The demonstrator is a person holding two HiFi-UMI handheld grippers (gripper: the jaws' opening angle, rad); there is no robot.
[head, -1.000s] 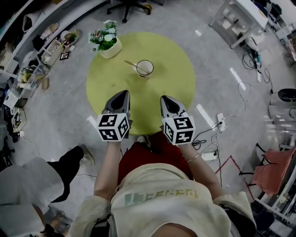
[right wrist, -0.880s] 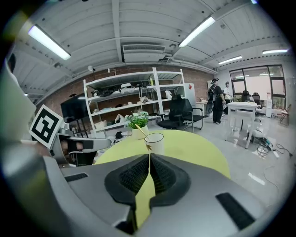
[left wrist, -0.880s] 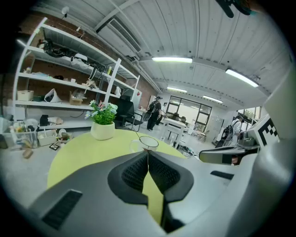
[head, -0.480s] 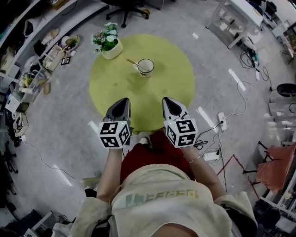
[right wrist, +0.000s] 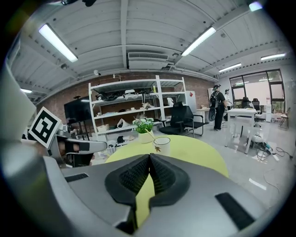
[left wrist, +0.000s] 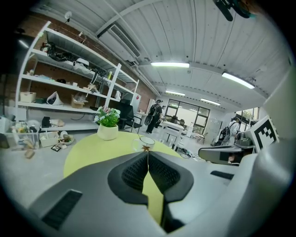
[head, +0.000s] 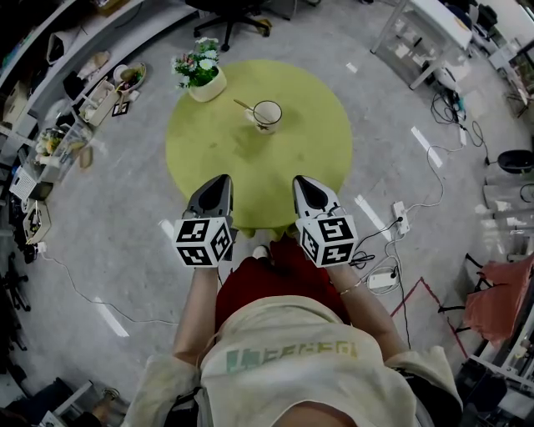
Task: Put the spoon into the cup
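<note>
A white cup (head: 267,113) stands on the far part of a round yellow-green table (head: 234,167), and a spoon (head: 244,106) leans in it with its handle sticking out to the upper left. The cup (right wrist: 162,145) with the spoon (right wrist: 151,135) also appears in the right gripper view, and the cup (left wrist: 145,143) shows in the left gripper view. My left gripper (head: 216,185) and right gripper (head: 304,185) hover side by side over the table's near edge, well short of the cup. Both are shut with nothing between the jaws.
A white pot of flowers (head: 200,73) sits on the table's far left edge. Shelves with clutter (head: 75,100) line the left wall. An office chair (head: 234,12) stands beyond the table. A power strip and cables (head: 392,233) lie on the floor to the right.
The view has pulled back slightly, so the table and cup sit a little higher in frame. A person's legs at the lower left have left the view. Both grippers stay shut.
</note>
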